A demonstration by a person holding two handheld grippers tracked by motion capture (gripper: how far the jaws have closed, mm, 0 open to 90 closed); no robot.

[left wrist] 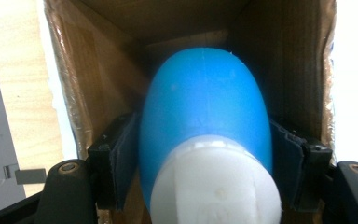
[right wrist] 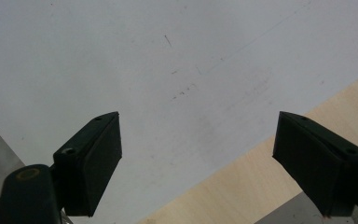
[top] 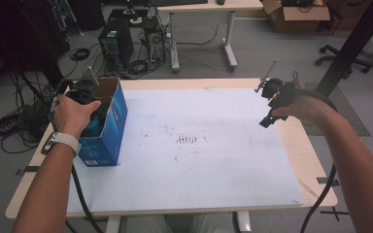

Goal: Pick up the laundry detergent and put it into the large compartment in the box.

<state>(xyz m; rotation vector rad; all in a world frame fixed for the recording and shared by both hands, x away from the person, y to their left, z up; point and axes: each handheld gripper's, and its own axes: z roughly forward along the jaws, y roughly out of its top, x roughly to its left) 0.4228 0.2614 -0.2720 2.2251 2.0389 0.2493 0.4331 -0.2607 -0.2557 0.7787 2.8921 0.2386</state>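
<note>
The white sheet (top: 189, 145) covers the table (top: 311, 160), stained at centre. At 9 o'clock the left gripper (left wrist: 205, 154) clamps a blue bottle (left wrist: 205, 107) inside the box (top: 109, 121). At 2 o'clock the right gripper (right wrist: 198, 158) hangs agape. Beyond: computers (top: 116, 43), cables (top: 9, 124), desk (top: 209, 6).
</note>
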